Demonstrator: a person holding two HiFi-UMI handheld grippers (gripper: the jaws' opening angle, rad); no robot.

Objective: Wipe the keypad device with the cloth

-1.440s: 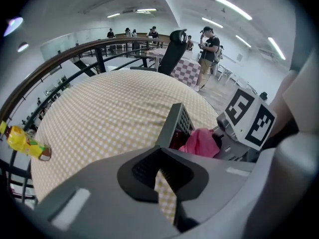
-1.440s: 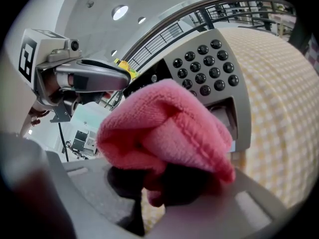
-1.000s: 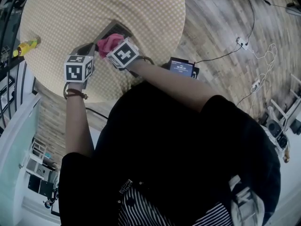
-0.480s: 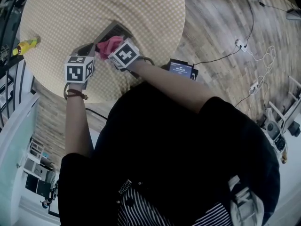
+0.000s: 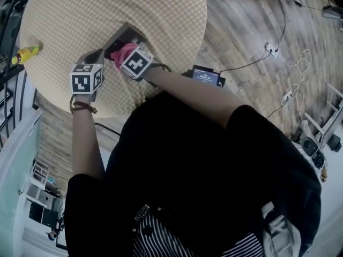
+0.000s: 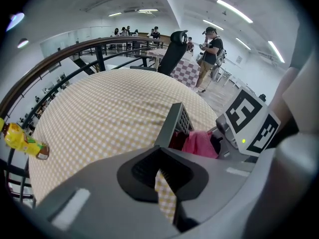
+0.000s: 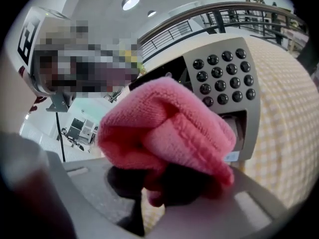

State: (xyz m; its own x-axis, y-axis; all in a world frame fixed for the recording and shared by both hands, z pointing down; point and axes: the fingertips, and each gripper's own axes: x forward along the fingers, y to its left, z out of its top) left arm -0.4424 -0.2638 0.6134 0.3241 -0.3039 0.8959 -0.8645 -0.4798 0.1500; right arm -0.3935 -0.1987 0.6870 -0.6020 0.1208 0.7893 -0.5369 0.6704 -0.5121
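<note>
A grey keypad device [image 5: 127,36] with black round keys [image 7: 224,78] is tipped up on edge on the checkered round table [image 5: 80,15]. My left gripper [image 5: 96,55] is at its near-left end, and its jaws [image 6: 162,156] look shut on the device's lower edge [image 6: 175,123]. The right gripper [image 5: 126,55] is shut on a bunched pink cloth [image 7: 164,128]. It holds the cloth [image 5: 121,52] against the device's face, below the keys. The cloth [image 6: 199,143] hides the right gripper's [image 7: 169,180] fingertips.
A yellow bottle [image 5: 25,52] lies at the table's left rim [image 6: 22,141]. A black box with a lit screen [image 5: 206,76] sits off the table by my right arm. Cables and a power strip [image 5: 278,52] run over the wooden floor. A dark railing [image 6: 75,59] curves behind the table.
The right gripper and pink cloth have slid a little along the device's face toward the left gripper. The left gripper has kept its place on the device.
</note>
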